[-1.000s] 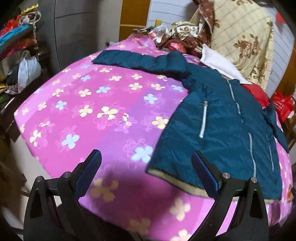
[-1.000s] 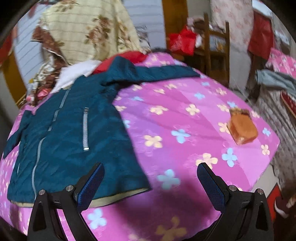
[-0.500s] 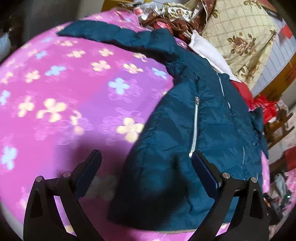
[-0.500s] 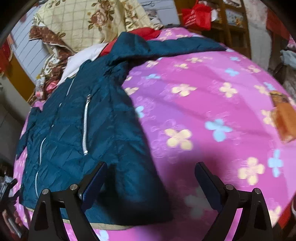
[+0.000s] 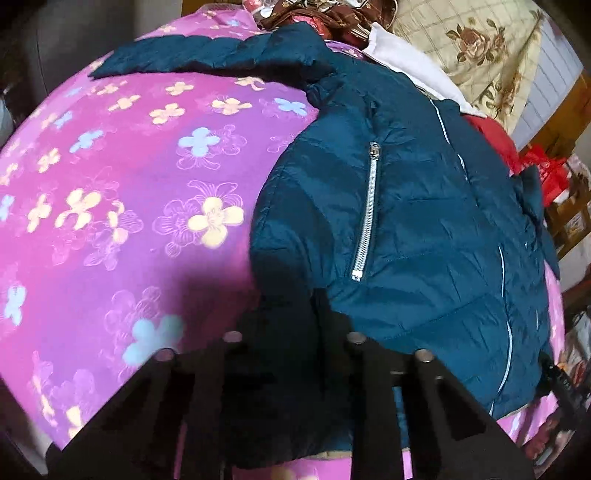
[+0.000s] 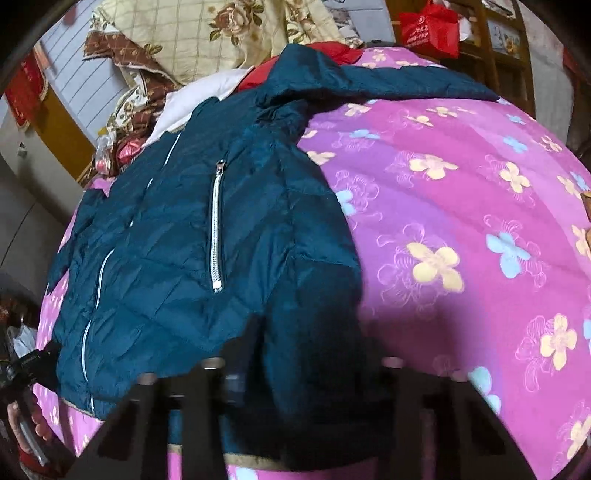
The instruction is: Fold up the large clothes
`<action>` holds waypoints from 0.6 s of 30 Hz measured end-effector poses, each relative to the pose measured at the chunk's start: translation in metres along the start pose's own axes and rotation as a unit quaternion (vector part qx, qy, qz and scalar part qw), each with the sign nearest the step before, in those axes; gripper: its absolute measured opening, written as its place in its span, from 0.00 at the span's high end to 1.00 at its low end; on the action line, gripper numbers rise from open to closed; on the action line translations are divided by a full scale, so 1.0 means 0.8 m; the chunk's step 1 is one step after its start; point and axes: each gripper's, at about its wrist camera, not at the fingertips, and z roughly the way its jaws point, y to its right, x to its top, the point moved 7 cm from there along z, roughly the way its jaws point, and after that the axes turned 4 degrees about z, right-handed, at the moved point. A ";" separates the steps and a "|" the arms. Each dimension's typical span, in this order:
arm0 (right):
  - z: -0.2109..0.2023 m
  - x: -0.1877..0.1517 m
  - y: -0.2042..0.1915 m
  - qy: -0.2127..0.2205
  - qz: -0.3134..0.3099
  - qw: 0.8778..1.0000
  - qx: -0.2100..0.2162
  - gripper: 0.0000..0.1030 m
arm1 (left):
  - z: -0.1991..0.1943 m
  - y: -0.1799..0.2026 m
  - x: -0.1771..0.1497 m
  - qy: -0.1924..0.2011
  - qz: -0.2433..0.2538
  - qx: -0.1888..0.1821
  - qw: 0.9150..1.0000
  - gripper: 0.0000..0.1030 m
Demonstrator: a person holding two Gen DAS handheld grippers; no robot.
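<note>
A dark teal quilted jacket [image 5: 417, 221] with silver pocket zippers lies front up on a pink flowered bedspread [image 5: 122, 206]; its sleeves stretch out to both sides. It also shows in the right wrist view [image 6: 177, 251]. My left gripper [image 5: 291, 321] has its fingers drawn close together over the jacket's lower left hem corner, with fabric bunched between them. My right gripper [image 6: 303, 354] is closed in on the lower right hem corner in the same way. The fingertips are dark and blurred against the cloth.
Folded quilts and pillows [image 5: 487, 48] with white and red clothes are piled at the head of the bed. A red bag [image 6: 432, 26] and wooden shelves stand beyond the bed. A brown object [image 6: 586, 199] lies at the bedspread's right edge.
Both grippers have moved down and forward to the jacket's bottom hem corners and have gone from wide open to closed on the fabric.
</note>
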 end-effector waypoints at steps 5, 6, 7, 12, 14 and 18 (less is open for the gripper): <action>-0.026 -0.013 0.000 -0.005 0.006 1.000 0.027 0.85 | -0.027 0.008 -0.022 0.008 0.030 0.026 0.999 0.89; -0.033 -0.020 0.000 -0.005 0.003 1.000 0.029 0.85 | -0.031 0.007 -0.027 0.009 0.034 0.029 0.999 0.89; -0.040 -0.027 0.000 -0.006 -0.003 1.000 0.029 0.85 | -0.036 0.006 -0.032 0.010 0.037 0.033 0.999 0.89; -0.060 -0.066 0.005 -0.016 -0.016 0.999 0.032 0.86 | -0.060 -0.005 -0.066 0.021 0.039 0.053 0.998 0.89; -0.067 -0.079 0.009 -0.018 -0.022 0.999 0.026 0.86 | -0.066 -0.006 -0.082 0.026 0.049 0.062 0.996 0.89; -0.079 -0.087 0.011 -0.004 -0.045 0.999 0.004 0.83 | -0.086 -0.006 -0.093 0.051 0.058 0.075 0.994 0.87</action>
